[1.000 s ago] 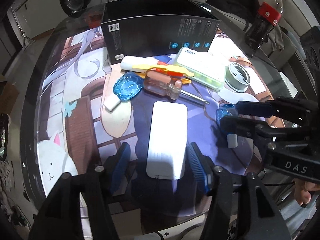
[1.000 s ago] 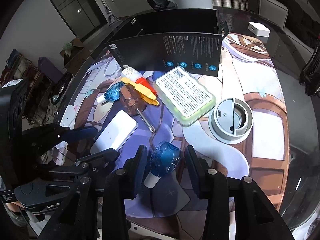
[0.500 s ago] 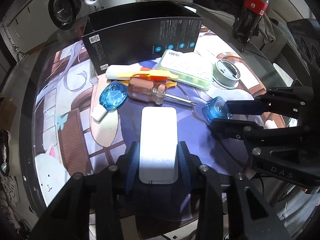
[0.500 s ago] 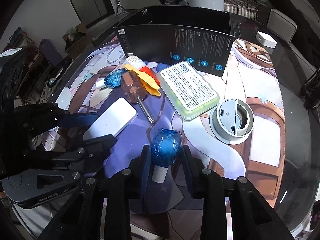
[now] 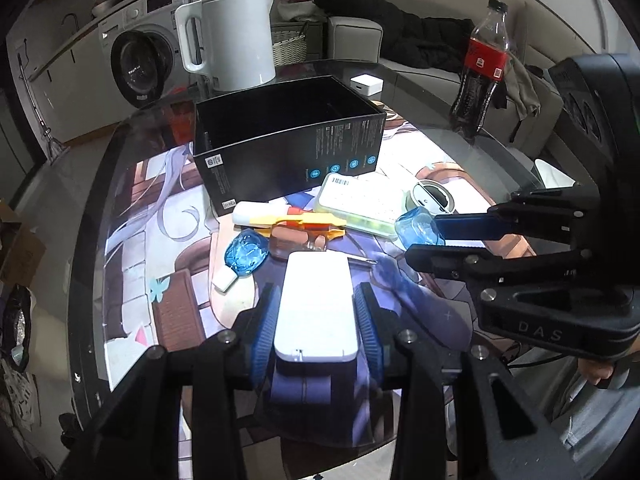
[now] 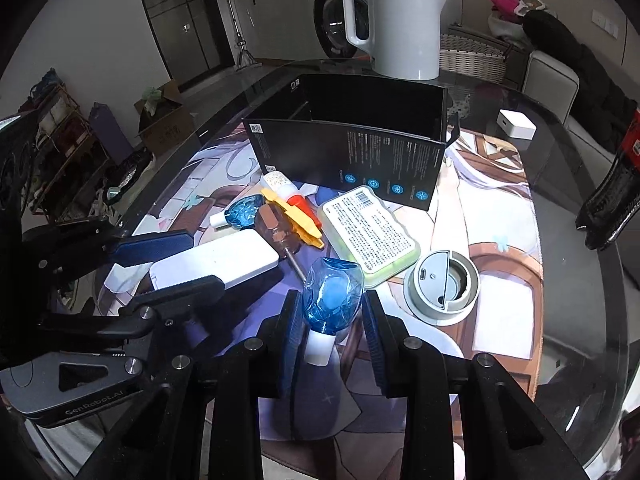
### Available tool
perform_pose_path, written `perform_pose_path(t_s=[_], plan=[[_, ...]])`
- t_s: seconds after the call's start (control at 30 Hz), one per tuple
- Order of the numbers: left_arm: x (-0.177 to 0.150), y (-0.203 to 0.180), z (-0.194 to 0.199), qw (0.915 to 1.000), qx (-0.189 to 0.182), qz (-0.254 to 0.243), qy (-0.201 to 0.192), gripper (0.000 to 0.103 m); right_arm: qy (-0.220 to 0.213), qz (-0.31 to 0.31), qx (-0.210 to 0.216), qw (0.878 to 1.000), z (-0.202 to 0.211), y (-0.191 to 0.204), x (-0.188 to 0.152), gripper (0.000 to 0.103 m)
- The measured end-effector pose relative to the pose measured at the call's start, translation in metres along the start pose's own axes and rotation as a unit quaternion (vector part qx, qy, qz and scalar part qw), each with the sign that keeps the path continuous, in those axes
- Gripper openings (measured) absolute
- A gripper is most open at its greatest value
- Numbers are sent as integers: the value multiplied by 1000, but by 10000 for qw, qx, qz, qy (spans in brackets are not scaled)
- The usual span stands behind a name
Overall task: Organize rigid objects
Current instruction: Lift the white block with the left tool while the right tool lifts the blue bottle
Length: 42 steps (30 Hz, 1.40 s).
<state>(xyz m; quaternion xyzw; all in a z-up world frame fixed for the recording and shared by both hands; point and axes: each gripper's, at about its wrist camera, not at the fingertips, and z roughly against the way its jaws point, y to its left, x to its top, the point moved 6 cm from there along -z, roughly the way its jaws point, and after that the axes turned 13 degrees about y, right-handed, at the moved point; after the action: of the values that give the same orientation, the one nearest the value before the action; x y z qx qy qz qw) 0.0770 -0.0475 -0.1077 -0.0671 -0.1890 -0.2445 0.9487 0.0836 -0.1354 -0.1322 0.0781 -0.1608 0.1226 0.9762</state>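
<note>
My left gripper (image 5: 316, 312) is shut on a white power bank (image 5: 316, 304) and holds it lifted above the mat; it also shows in the right wrist view (image 6: 216, 260). My right gripper (image 6: 332, 316) is shut on a blue faceted bottle with a white cap (image 6: 330, 300), also lifted; it also shows in the left wrist view (image 5: 418, 230). An open black box (image 5: 288, 148) (image 6: 352, 140) stands beyond. On the mat lie a second blue bottle (image 5: 245, 254), a screwdriver (image 6: 280, 232), a yellow tool (image 6: 296, 220), a white tube (image 5: 256, 213), a green-white case (image 6: 370, 232) and a grey round lid (image 6: 440, 284).
A white kettle (image 6: 396, 28) stands behind the box. A cola bottle (image 5: 482, 68) stands at the far right of the glass table (image 6: 580, 280). A small white cube (image 6: 516, 123) sits near the far edge. A washing machine and sofa lie beyond.
Both grippers closed on their objects and lifted them: the left on the power bank, the right on the blue bottle. Both views tilted up toward the box and kettle.
</note>
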Motion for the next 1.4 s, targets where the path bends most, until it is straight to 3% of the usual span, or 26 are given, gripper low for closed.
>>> perform_pose_path(t_s=[0.2,0.37,0.47,0.53,0.57,0.63,0.7,0.8,0.93,1.07,1.23,1.33,1.4], plan=[[1,8,-2,9999,84,136,25,37,163,16,30,9999,-9,1,-4,31],[-16,5,-44,9958,92,52,909,37,427,66,97,9990,-22,5,-11,31],[-15,3,-50,9952,315,-94,920,43,475,98,122,9987,-24,9,-13,31],[-12,4,-52,9948,426,-111,918,58,477,105,115,9987,-24,9,-12,31],[-11,5,-53,9954,304,-70,905,57,484,102,123,9987,-24,9,-12,31],[-10,7,-53,9958,50,27,913,37,493,73,131,9987,-25,7,-12,31],[-9,6,-51,9957,9,-31,925,37,491,58,132,9987,-25,6,-12,31],[-5,5,-34,9985,90,0,544,37,395,33,152,9991,-20,5,-11,31],[8,4,16,9983,327,-65,-472,37,-139,78,221,9996,4,9,-5,31],[13,-4,67,9842,599,-260,-1648,37,-1171,211,136,9928,47,16,4,31],[10,-6,112,9610,769,-236,-2647,37,-2508,230,-220,9675,104,19,0,31],[7,-2,129,9502,848,-185,-2993,37,-3245,261,-430,9446,136,23,-6,31],[6,2,134,9485,836,-143,-3052,37,-3532,318,-519,9336,151,26,-11,31]])
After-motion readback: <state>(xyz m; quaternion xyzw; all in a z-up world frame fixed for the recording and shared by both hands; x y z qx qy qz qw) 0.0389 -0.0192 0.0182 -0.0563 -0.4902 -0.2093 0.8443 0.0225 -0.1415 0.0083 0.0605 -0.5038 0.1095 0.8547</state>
